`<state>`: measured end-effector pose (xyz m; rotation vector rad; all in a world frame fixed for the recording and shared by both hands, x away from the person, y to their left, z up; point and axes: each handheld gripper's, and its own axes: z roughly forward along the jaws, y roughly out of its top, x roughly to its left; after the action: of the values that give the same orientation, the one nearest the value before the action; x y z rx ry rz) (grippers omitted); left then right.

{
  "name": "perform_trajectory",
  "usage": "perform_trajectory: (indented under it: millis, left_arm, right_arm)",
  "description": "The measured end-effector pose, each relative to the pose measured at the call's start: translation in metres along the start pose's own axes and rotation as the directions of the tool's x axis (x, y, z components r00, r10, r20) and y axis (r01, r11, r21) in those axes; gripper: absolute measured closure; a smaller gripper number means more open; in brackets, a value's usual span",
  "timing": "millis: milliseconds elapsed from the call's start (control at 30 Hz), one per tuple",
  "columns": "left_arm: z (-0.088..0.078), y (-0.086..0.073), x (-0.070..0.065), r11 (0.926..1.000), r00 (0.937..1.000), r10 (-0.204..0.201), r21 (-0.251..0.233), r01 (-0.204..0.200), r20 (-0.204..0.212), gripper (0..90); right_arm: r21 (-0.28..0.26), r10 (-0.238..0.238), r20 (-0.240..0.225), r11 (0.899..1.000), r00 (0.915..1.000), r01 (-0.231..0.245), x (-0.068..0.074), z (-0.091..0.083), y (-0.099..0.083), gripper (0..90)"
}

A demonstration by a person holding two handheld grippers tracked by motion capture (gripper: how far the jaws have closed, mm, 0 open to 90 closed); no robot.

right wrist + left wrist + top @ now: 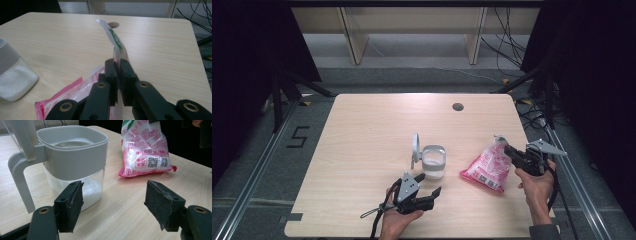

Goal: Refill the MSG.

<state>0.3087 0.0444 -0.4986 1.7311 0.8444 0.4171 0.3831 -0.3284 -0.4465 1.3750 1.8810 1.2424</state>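
A pink and white bag of white granules lies on the table at the right, its top edge lifted. My right gripper is shut on that top edge; in the right gripper view the jaws pinch the thin flap of the bag. A clear container with a grey rim and a raised hinged lid stands mid-table, partly filled with white granules. My left gripper rests just in front of it, open. In the left gripper view the container is beyond the left jaw and the bag lies farther off.
The light wooden table has a round cable hole near its far edge. Bare tabletop lies to the left of and behind the container. Beyond the table are wooden shelf legs, cables on the floor and black stands at both sides.
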Motion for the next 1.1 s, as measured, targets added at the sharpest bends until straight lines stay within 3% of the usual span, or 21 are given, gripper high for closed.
perform_trajectory:
  millis: [33,100,200,300,333,400,467,533,667,700,733,767,800,833,867,900,933,967,1000,1033,1100]
  left_arm:
    - [-0.001,0.0,0.0,1.0,1.0,0.0,0.003,0.0,-0.005,29.8]
    - [-0.002,0.0,0.0,1.0,1.0,-0.001,0.005,0.001,-0.01,29.7]
    - [-0.002,-0.002,0.001,1.0,0.9999,-0.008,0.0,0.008,-0.01,29.7]
    - [-0.004,-0.003,0.004,0.9999,0.9998,-0.007,0.008,0.007,-0.02,29.6]
    - [-0.004,-0.003,0.004,0.9999,0.9998,-0.009,0.006,0.009,-0.019,29.7]
    - [-0.004,-0.003,0.005,0.9999,0.9997,-0.013,0.004,0.013,-0.023,29.6]
    - [-0.005,-0.003,0.006,0.9999,0.9996,-0.015,0.002,0.015,-0.025,29.6]
    - [-0.004,-0.003,0.007,0.9999,0.9997,-0.014,-0.004,0.014,-0.017,29.6]
    - [-0.006,-0.003,0.007,0.9999,0.9996,-0.014,0.002,0.014,-0.026,29.6]
    - [-0.006,-0.003,0.006,0.9997,0.9994,-0.023,-0.006,0.023,-0.025,29.6]
    - [-0.006,-0.003,0.007,0.9999,0.9996,-0.012,0.003,0.012,-0.027,29.6]
    - [-0.007,-0.003,0.007,0.9999,0.9995,-0.013,0.001,0.013,-0.028,29.6]
    - [-0.007,-0.003,0.007,0.9999,0.9995,-0.017,-0.002,0.017,-0.028,29.6]
    - [-0.006,-0.003,0.008,0.9997,0.9996,-0.018,-0.015,0.018,-0.021,29.6]
    - [-0.007,-0.003,0.008,0.9998,0.9996,-0.015,-0.014,0.015,-0.024,29.6]
    - [-0.007,-0.003,0.009,0.9999,0.9996,-0.011,-0.009,0.011,-0.026,29.6]
    - [-0.007,-0.003,0.009,0.9998,0.9993,-0.018,-0.009,0.017,-0.032,29.6]
    - [-0.007,-0.003,0.01,0.9998,0.9995,-0.017,-0.01,0.016,-0.029,29.6]
    - [-0.007,-0.003,0.01,0.9998,0.9993,-0.019,-0.01,0.019,-0.031,29.5]
    - [-0.009,-0.002,0.01,0.9998,0.9991,-0.018,-0.005,0.017,-0.039,29.6]
    - [-0.009,-0.002,0.01,0.9999,0.999,-0.014,-0.002,0.014,-0.043,29.6]
  right_arm:
    - [-0.001,-0.004,0.001,1.0,1.0,0.004,-0.001,0.0,-0.001,86.9]
    - [-0.008,0.043,0.006,0.999,0.9991,-0.043,0.0,0.0,-0.002,85.1]
    - [0.015,0.005,0.048,1.0,0.9989,-0.006,-0.006,0.0,-0.004,83.5]
    - [0.018,0.019,0.044,1.0,0.9989,-0.019,-0.007,0.0,-0.005,80.4]
    - [0.009,0.055,0.051,0.998,0.9972,-0.055,-0.004,0.0,-0.005,78.0]
    - [0.008,0.021,0.096,1.0,0.9951,-0.022,-0.007,0.0,-0.005,74.0]
    - [0.017,0.075,0.102,0.997,0.9919,-0.078,-0.005,-0.001,-0.005,68.7]
    - [0.029,0.048,0.087,0.998,0.995,-0.051,-0.009,-0.003,-0.004,65.2]
    - [0.033,0.091,0.124,0.995,0.9881,-0.096,-0.004,-0.003,-0.005,61.4]
    - [0.039,0.038,0.118,0.998,0.9922,-0.043,-0.008,-0.004,-0.005,60.9]
    - [0.028,0.045,0.118,0.998,0.992,-0.048,-0.008,-0.005,-0.005,58.9]
    - [0.031,0.089,0.117,0.995,0.9891,-0.093,-0.005,-0.005,-0.005,56.1]
    - [0.028,0.052,0.131,0.998,0.99,-0.056,-0.009,-0.005,-0.004,54.2]
    - [0.019,0.096,0.131,0.995,0.9867,-0.099,-0.006,-0.007,-0.004,53.4]
    - [0.018,0.106,0.15,0.994,0.983,-0.11,-0.006,-0.008,-0.003,51.7]
    - [0.007,0.08,0.148,0.997,0.9857,-0.082,-0.009,-0.01,-0.002,51.5]
    - [0.006,0.11,0.167,0.994,0.9798,-0.112,-0.007,-0.011,-0.002,51.5]
    - [0.011,0.089,0.161,0.996,0.983,-0.092,-0.009,-0.013,-0.001,51.5]
    - [0.002,0.118,0.162,0.993,0.9797,-0.12,-0.007,-0.014,-0.002,51.4]
    - [0.006,0.097,0.166,0.995,0.9814,-0.099,-0.009,-0.015,-0.002,51.0]
    - [-0.001,0.127,0.161,0.992,0.9788,-0.129,-0.009,-0.016,-0.003,50.2]
